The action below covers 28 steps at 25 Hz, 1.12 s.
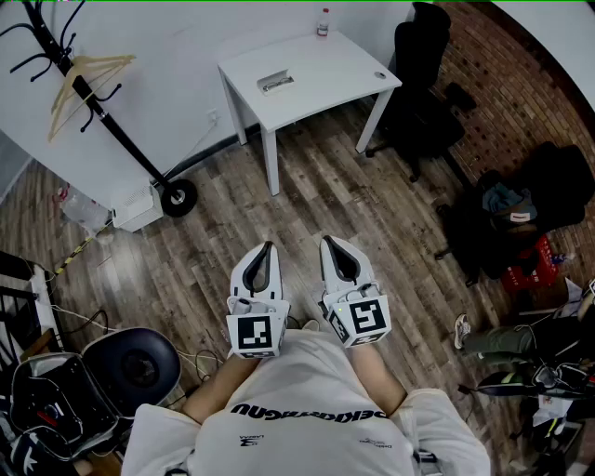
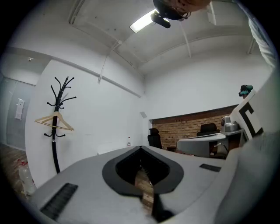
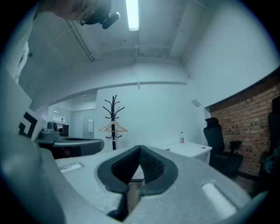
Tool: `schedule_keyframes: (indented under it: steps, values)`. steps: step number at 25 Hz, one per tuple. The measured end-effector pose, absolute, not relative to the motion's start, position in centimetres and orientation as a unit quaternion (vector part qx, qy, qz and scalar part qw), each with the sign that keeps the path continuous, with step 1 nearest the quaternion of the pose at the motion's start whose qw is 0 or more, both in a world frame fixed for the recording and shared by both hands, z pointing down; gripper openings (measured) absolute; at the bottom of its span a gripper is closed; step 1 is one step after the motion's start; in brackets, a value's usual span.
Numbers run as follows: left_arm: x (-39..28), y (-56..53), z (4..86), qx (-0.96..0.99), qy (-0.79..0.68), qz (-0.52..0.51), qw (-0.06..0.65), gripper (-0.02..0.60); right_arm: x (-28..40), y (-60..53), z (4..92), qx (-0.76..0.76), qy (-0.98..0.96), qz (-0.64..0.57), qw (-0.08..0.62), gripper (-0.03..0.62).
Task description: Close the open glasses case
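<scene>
A white table (image 1: 321, 88) stands across the room, well away from both grippers. On it lies a small flat grey-and-white object (image 1: 276, 82), too small to tell whether it is the glasses case. I hold my left gripper (image 1: 268, 247) and right gripper (image 1: 328, 244) side by side close to my chest, above the wooden floor, pointing toward the table. Both are shut, tips meeting, with nothing between them. The left gripper view shows the closed tips (image 2: 141, 148) against a white wall. In the right gripper view the closed tips (image 3: 140, 148) sit in front of the table (image 3: 188, 149).
A bottle (image 1: 323, 20) stands at the table's far edge. A black office chair (image 1: 423, 70) is right of the table, and a coat rack with a wooden hanger (image 1: 88, 79) is at the left. A black stool (image 1: 139, 367) is near left; bags (image 1: 521, 218) lie at right.
</scene>
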<state>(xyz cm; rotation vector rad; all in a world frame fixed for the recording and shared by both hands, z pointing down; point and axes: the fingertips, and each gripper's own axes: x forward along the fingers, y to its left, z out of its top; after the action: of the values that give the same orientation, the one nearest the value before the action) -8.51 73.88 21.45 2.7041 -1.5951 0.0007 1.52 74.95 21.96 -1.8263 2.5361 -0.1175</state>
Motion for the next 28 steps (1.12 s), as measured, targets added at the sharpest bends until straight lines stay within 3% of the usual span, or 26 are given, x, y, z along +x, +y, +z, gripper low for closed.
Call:
schedule_keyframes:
  steps: [16, 28]
  values:
    - [-3.2, 75.5, 23.5, 0.856, -0.517, 0.027, 0.002, -0.002, 6.9, 75.5, 23.0, -0.579, 0.813, -0.048, 0.025, 0.002]
    - [-3.2, 64.9, 26.2, 0.852, -0.522, 0.028, 0.027, -0.002, 6.8, 65.1, 25.5, -0.573, 0.818, -0.056, -0.005, 0.002]
